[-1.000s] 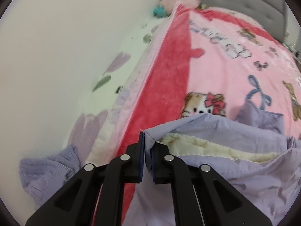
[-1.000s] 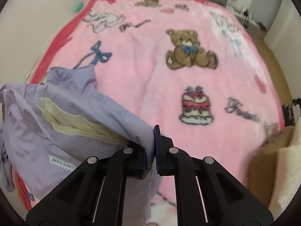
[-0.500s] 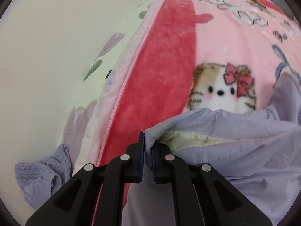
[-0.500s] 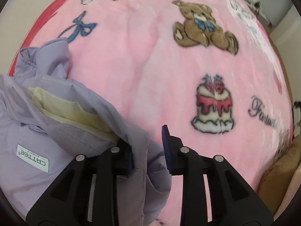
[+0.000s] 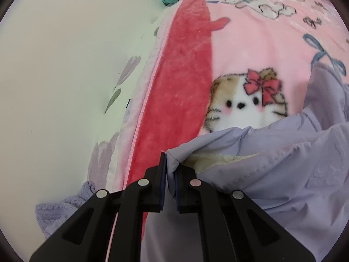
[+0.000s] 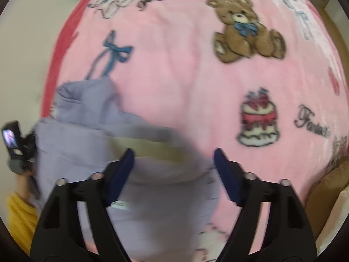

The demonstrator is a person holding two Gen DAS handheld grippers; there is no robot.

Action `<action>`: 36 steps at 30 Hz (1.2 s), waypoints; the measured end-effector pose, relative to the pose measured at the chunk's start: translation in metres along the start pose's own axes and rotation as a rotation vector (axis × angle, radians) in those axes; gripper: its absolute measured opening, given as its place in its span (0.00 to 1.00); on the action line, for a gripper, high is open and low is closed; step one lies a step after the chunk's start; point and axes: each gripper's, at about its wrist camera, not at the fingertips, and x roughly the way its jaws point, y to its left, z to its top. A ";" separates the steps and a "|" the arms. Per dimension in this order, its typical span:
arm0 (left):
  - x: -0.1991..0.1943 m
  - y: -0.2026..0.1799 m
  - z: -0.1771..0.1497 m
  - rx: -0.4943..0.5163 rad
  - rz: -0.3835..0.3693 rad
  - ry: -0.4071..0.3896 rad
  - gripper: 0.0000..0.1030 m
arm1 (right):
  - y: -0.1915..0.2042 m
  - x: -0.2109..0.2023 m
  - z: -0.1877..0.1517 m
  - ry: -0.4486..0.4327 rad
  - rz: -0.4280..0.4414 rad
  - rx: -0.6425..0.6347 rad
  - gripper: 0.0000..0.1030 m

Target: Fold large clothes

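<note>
Right wrist view: right claw (image 6: 173,170) jaws have just been opening, now standing wide, letting go of the lilac jacket (image 6: 91,144), which is sagging onto the pink blanket (image 6: 178,69) below and between them. Left claw (image 5: 169,182) is still pinching the jacket's corner. Fold edge is being laid down.

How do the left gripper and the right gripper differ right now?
The left gripper is shut on a corner of the lilac jacket; the right gripper stands wide open, its jaws having just been opening, pads off the cloth. The left view is sharp; the right is blurred. Both point down over the pink blanket.
</note>
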 end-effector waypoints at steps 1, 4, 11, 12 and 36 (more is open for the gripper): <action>0.000 0.000 0.000 -0.001 0.000 0.000 0.05 | 0.010 -0.008 0.004 -0.023 0.014 -0.007 0.72; 0.001 0.000 -0.001 0.011 -0.002 0.000 0.06 | 0.042 -0.033 0.005 -0.153 0.071 -0.091 0.71; 0.008 0.007 -0.002 -0.005 -0.070 0.004 0.06 | 0.128 -0.010 -0.062 -0.233 0.296 -0.606 0.21; 0.008 0.007 -0.003 -0.005 -0.075 -0.005 0.06 | 0.141 -0.005 -0.075 -0.265 0.337 -0.629 0.21; -0.006 0.050 0.002 0.064 -0.503 -0.121 0.20 | 0.301 0.149 -0.068 -0.211 0.140 -0.772 0.35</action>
